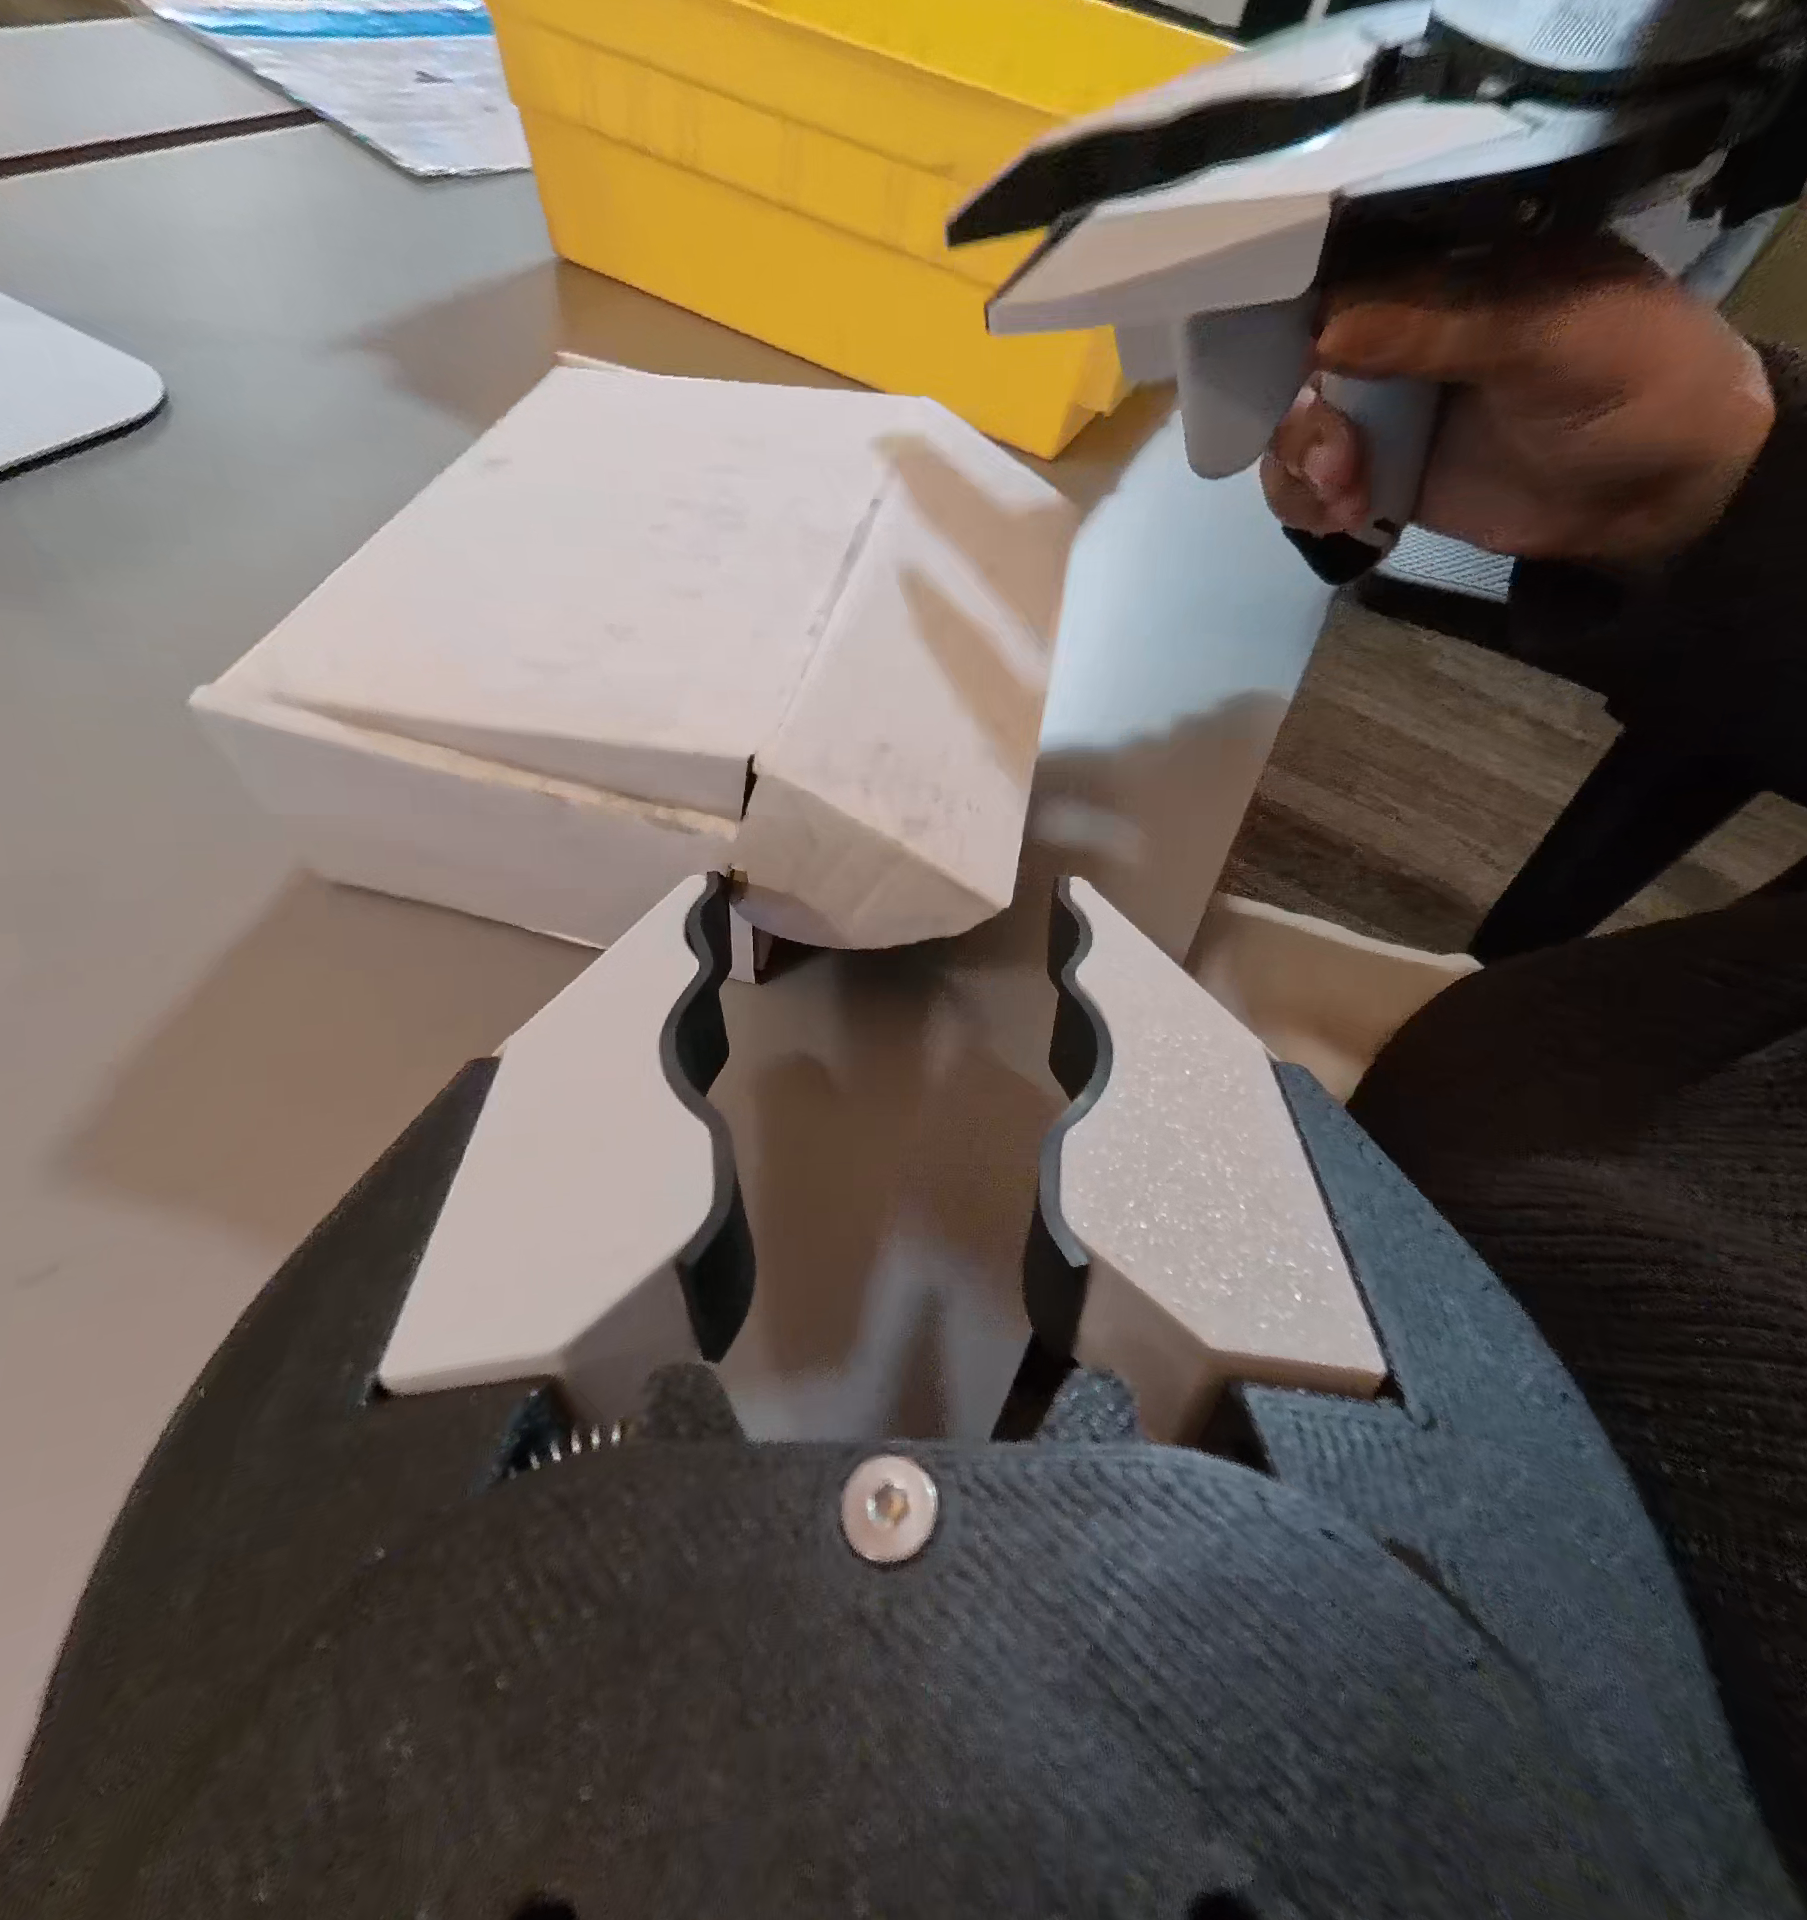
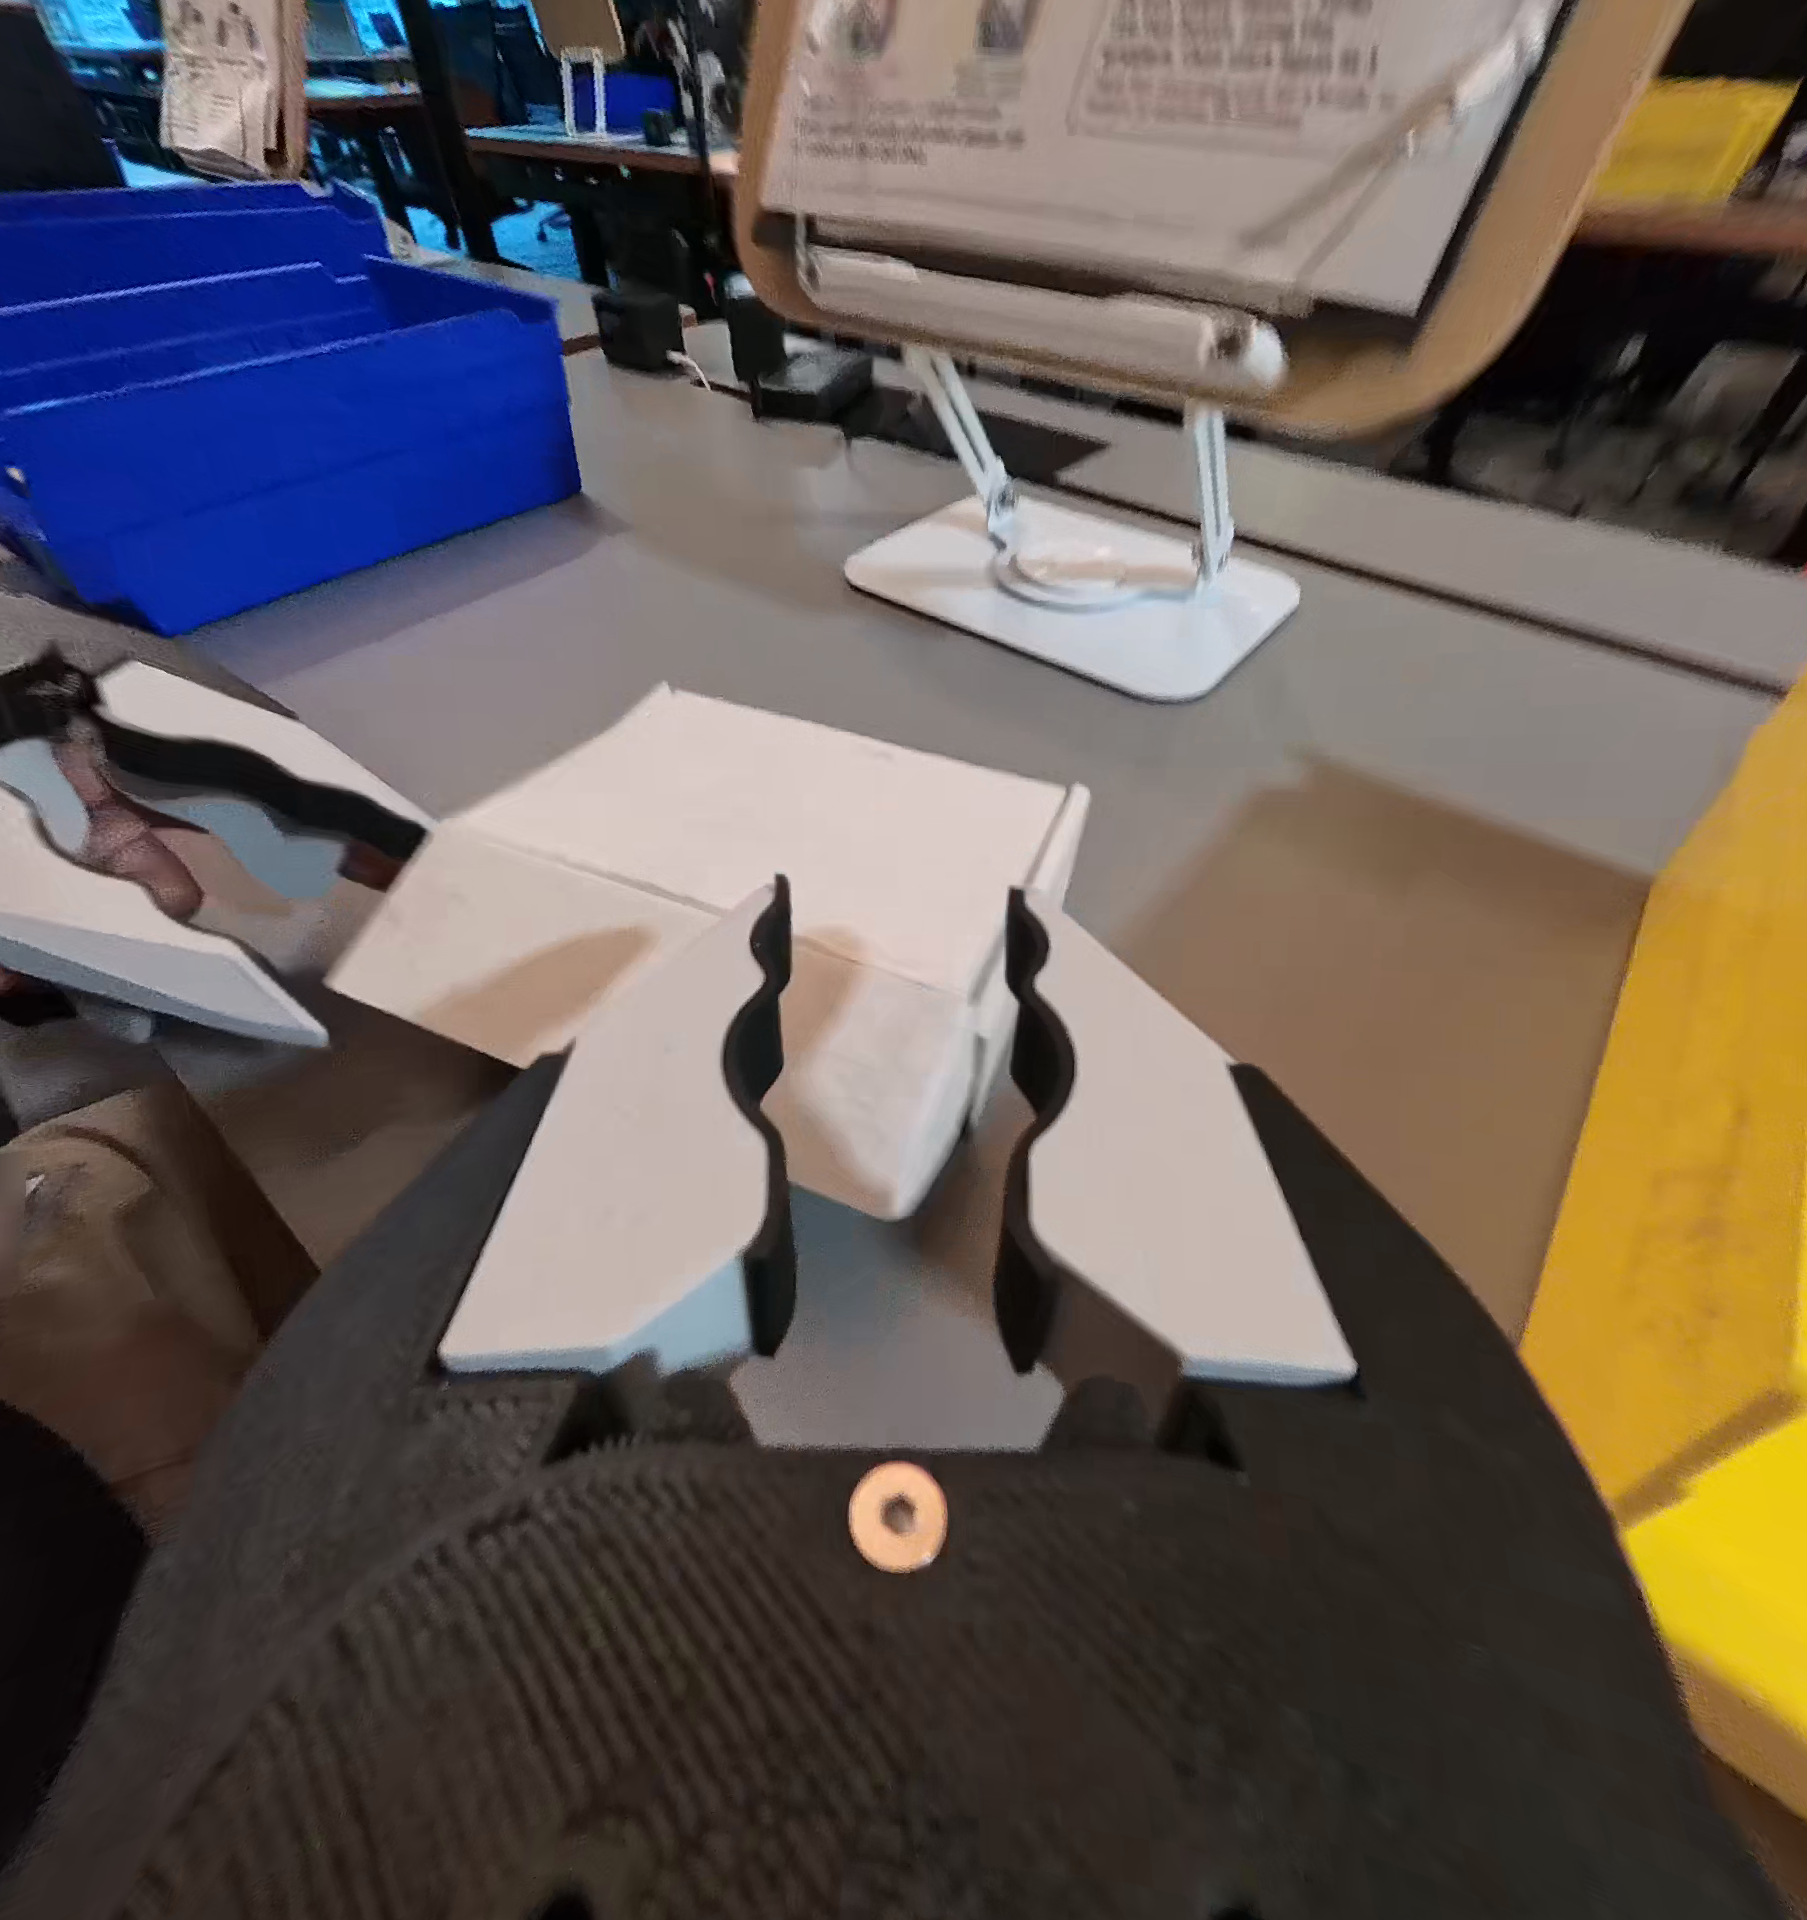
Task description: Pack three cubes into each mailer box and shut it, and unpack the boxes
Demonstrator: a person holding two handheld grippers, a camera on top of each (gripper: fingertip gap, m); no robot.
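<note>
The left gripper, nearest the lens, hangs with jaws apart and empty just before the white mailer box on the grey table. The right gripper, also spread and empty, hovers over the box's raised front flap. Best to pinch that flap squarely at its edge. The cardboard looks matte, scuffed and creased; a glossy yellow bin stands behind.

Matt white cardboard mailer box; seemingly glossy yellow plastic bin.
</note>
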